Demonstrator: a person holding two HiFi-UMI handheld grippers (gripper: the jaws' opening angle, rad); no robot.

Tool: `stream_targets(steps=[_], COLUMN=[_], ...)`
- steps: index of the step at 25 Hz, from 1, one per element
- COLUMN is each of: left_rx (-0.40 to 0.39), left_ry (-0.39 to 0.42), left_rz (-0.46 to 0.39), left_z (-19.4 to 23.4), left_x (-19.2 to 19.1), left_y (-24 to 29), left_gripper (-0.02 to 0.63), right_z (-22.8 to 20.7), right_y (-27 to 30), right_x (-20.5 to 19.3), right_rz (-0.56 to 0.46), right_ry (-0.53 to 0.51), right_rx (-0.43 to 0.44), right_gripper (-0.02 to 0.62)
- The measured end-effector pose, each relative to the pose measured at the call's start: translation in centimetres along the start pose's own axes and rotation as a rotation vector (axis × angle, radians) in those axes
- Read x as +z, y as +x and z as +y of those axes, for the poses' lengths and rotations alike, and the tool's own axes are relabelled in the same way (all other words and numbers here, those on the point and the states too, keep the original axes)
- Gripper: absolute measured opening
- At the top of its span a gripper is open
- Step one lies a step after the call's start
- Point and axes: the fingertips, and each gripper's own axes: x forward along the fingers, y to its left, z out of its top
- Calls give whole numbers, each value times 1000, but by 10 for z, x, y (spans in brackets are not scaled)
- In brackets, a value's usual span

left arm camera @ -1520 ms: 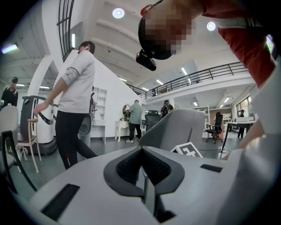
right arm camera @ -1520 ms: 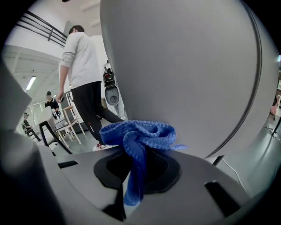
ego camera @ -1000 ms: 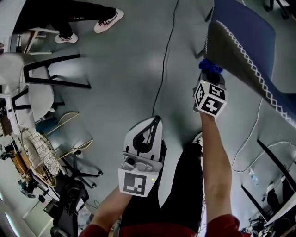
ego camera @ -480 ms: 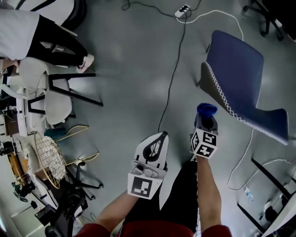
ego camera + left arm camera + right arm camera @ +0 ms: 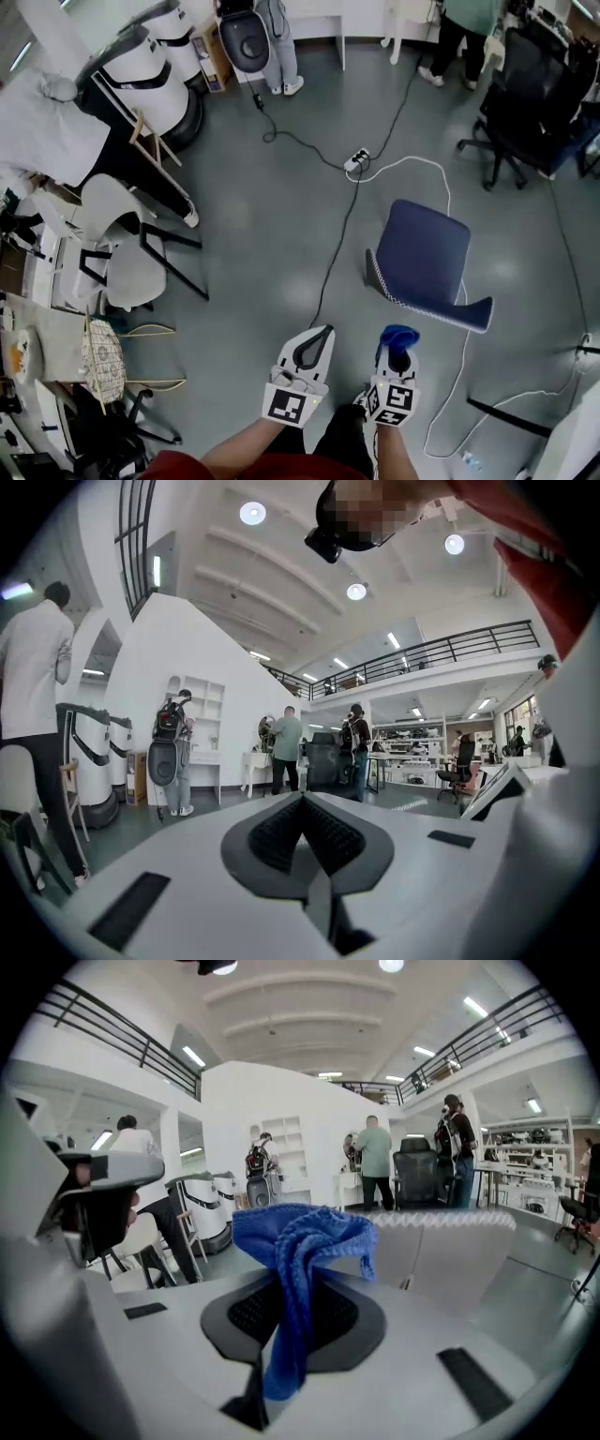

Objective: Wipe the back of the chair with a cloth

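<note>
A blue chair [image 5: 427,253] stands on the grey floor, right of centre in the head view, its zigzag-stitched edge [image 5: 386,286] turned toward me. My right gripper [image 5: 395,349] is shut on a blue cloth [image 5: 399,335] and is held a short way in front of the chair, apart from it. In the right gripper view the blue cloth [image 5: 298,1241] bunches above the closed jaws, and the chair's grey back [image 5: 450,1251] lies just beyond. My left gripper [image 5: 310,347] hangs beside it, to the left. Its jaws [image 5: 302,803] are shut with nothing in them.
A power strip [image 5: 354,161] with black and white cables runs across the floor past the chair. White chairs [image 5: 127,258] stand at the left and a black office chair [image 5: 516,89] at the upper right. People stand at the far wall.
The head view has risen and pulled back, so the chair looks smaller. Both grippers sit lower in the frame, and the right one with the cloth has come away from the chair back.
</note>
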Motion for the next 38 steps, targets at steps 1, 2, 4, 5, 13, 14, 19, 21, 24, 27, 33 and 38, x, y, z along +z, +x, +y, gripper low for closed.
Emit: stream_targets(steps=[1,2,4,5,13,14,19,21,24,27,33,38], left_rx=[-1,-1,-3,-6,-37,-40,-60,-65,-74,-104,-107,-106], left_ry=[-1,-4,-7,-1,91,88,113,168,179,165,186,168], left_rz=[-12,-19,-35,-50,-201,-211,-245,-256,-286,-310,-329,-300], left_z=[-4,-7,-13,-16,-29,-29,-38,-43,-49,-51,-54,-56], left_x=[16,31,58,71,152,161,204,221,245,259,267,270], left_y=[-4,-8,-14,-16,-37,-37,-45,-47,-51,-49,-43,-40], left_gripper=[14,14,14,14,14,14,14,14,14,14,14,14], right_z=[-1,-3,-7,-9,-21,-22,-19,-17,-13,-12,-19,-24], right_y=[-15,-29,-52,-61,-129,-134,-166,-180,-195,-200,-197,-192], right_x=[18,35,69,85,197,211,271,296,322,332,329,328], right_rz=[-21,-41,-84,-108,-309,-332,-436,-481,-524,-540,-524,-514], right_ry=[-10,-19,-40,-49,-91,-104,-173,-201,-246,-267,-247,-244], right_rx=[-5,-11,-22,-26,-109,-115,-114,-117,-119,-123,-127,-132], right_gripper=[61,61,61,61,61,61,61,61,61,61,60,60])
